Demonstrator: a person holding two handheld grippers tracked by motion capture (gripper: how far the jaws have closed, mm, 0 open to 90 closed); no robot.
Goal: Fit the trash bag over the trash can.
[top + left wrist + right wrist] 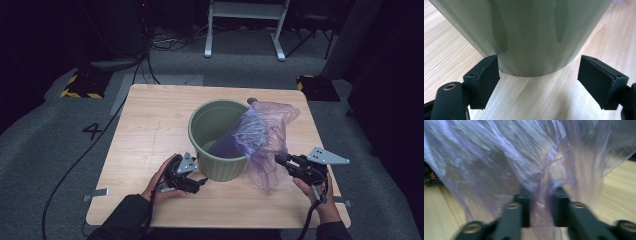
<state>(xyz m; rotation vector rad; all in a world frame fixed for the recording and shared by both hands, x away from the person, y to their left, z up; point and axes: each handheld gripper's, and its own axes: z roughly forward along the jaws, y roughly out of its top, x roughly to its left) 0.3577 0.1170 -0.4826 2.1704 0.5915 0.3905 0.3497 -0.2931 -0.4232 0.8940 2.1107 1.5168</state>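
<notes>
At the centre of the high view, a round sage-green plastic bin (218, 137) stands upright on the pale wooden tabletop (145, 130). A thin, translucent purple plastic bag (265, 137) drapes over its right rim, partly inside. The right hand-held gripper (281, 159), lower right, is pinched closed on a fold of the film — likely light, limp and slippery, best held by a bunched edge. The left hand-held gripper (200, 181), jaws spread, brackets the bin's base — stiff, probably light.

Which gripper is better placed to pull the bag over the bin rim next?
Right: the right gripper already pinches the purple bag; the left gripper stands open at the green bin.
</notes>
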